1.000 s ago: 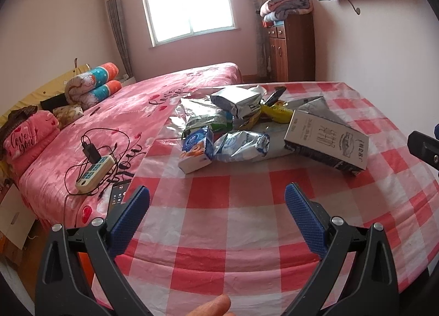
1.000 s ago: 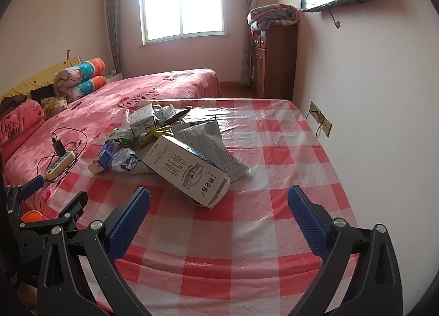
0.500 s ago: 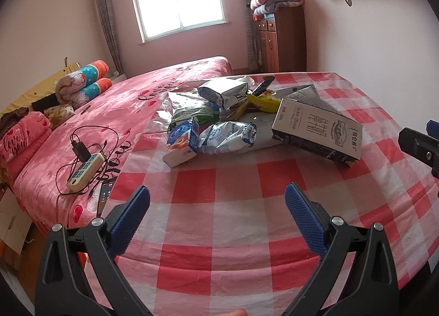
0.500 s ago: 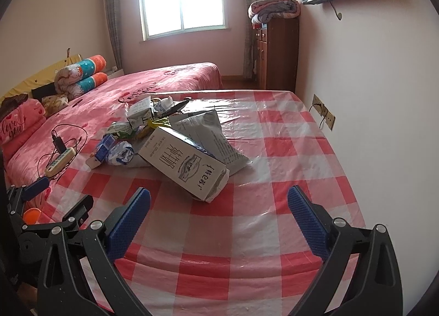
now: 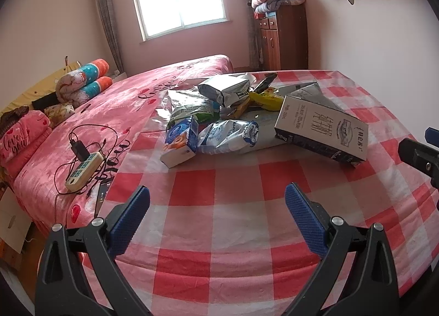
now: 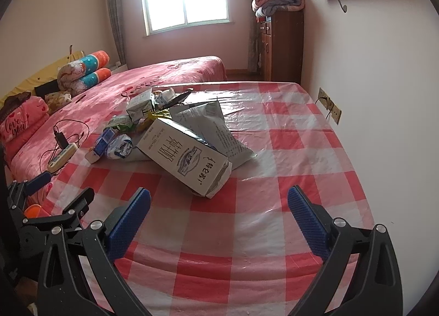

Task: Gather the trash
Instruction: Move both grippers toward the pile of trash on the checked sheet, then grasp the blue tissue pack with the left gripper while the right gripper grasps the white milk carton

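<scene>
On the worktop (image 5: 219,222) my jaws are wide apart, grasping nothing; next I reach the white box (image 6: 186,157).

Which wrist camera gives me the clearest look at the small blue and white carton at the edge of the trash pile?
The left wrist view: the blue and white carton sits near and unobstructed, front panel readable. In the right wrist view the carton is small, far left, and partly hidden.

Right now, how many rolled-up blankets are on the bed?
2: a rolled orange-and-teal blanket lies on top of a similar rolled blanket near the pillows; more may be hidden.
</scene>
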Tool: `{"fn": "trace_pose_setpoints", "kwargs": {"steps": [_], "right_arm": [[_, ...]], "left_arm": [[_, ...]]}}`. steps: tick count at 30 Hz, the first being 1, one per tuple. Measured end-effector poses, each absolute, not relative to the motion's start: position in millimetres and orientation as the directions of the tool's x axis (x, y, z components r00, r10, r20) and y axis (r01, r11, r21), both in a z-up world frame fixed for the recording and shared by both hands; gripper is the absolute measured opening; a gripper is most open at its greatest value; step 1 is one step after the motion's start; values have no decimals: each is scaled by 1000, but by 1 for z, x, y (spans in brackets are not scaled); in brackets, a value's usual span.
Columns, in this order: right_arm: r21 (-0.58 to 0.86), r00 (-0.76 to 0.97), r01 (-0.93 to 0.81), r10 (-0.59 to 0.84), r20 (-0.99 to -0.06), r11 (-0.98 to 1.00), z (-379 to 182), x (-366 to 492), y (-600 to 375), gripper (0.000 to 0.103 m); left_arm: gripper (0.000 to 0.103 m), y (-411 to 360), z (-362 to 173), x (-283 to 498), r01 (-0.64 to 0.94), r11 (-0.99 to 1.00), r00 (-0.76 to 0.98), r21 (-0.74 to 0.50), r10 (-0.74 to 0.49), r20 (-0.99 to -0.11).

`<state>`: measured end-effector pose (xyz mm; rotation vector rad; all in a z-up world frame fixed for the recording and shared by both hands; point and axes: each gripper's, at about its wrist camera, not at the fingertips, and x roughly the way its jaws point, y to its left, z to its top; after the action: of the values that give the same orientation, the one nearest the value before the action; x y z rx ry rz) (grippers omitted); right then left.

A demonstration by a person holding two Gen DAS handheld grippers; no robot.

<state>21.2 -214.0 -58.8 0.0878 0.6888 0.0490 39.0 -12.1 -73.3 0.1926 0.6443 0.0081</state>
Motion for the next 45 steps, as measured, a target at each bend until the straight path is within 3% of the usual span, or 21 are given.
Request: {"fn": "trace_pose_setpoints", "kwargs": {"steps": [11, 22, 34, 38, 42, 45], "right_arm": [[126, 730, -93, 153, -666, 988, -70, 37, -212, 98], [189, 674, -217, 287, -680, 958, -71, 56, -209, 98], [90, 692, -280, 266, -671, 956, -63, 88, -196, 97], [57, 693, -294, 254, -674, 954, -63, 100, -191, 97], [5, 695, -316, 235, -679, 949, -66, 108, -183, 97], [-10, 688, -332, 235, -687, 943, -70, 114, -179, 97]], "left_arm": [[99, -12, -79, 50, 90, 976, 782, 199, 54, -621], [99, 15, -74, 54, 262, 963, 747, 59, -164, -644], [99, 65, -43, 118, 116, 986, 717, -122, -169, -676], [97, 71, -50, 149, 86, 989, 683, -120, -146, -715], [74, 81, -68, 178, 35, 986, 618, -163, -150, -772], [73, 86, -84, 195, 18, 981, 575, -191, -166, -801]]}}
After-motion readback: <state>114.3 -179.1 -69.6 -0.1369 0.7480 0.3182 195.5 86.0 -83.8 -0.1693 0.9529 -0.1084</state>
